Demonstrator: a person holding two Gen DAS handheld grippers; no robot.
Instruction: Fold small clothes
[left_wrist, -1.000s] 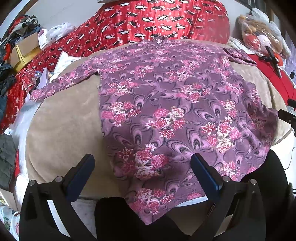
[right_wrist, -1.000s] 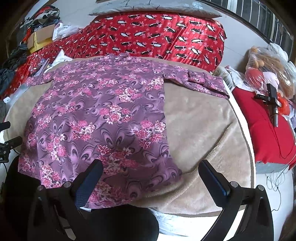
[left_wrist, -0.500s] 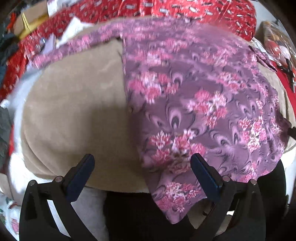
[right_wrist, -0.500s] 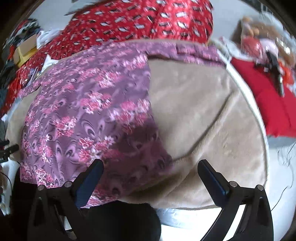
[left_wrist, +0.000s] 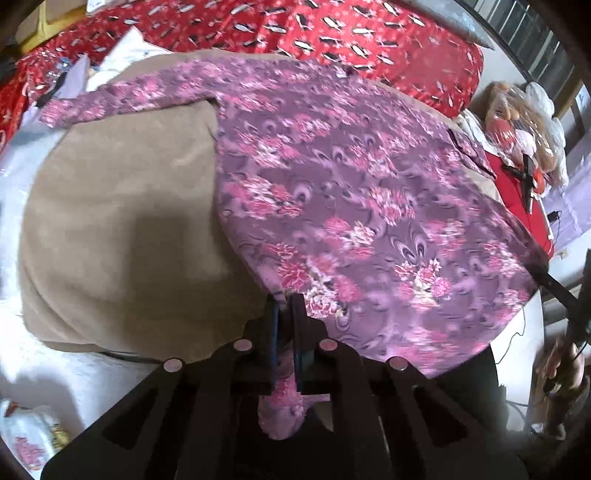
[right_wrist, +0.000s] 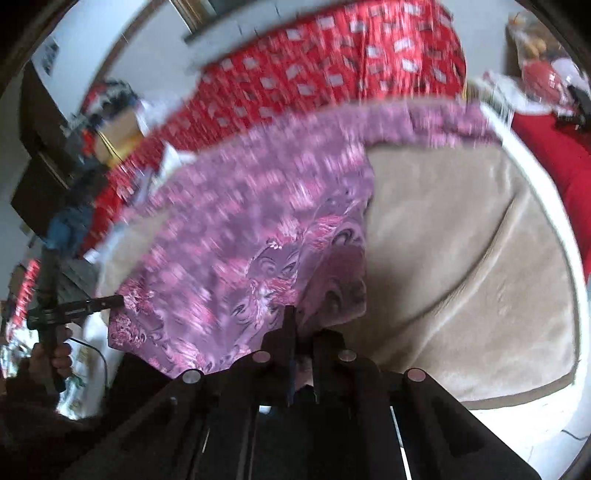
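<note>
The shirt (left_wrist: 351, 206) — purple with pink flowers — lies spread on a tan blanket (left_wrist: 118, 221), its body running from about six o'clock up toward one o'clock in the left wrist view, with one sleeve reaching out to ten o'clock. The left tongs (left_wrist: 284, 314) are closed on the hem at the shirt's near corner, and a pinch of the cloth hangs down between the fingers behind the tips. In the right wrist view, which is blurred, the right tongs (right_wrist: 301, 332) are likewise closed on the shirt's (right_wrist: 258, 229) other near corner, the hem there lifted off the blanket (right_wrist: 461, 258) and casting a shadow at its edge. Behind the blanket, at twelve o'clock, lies a red patterned cover (left_wrist: 332, 33). At eight o'clock in the right view a hand (right_wrist: 51, 362) grips the handle of the left tool — the fingers wrapped round it.
</note>
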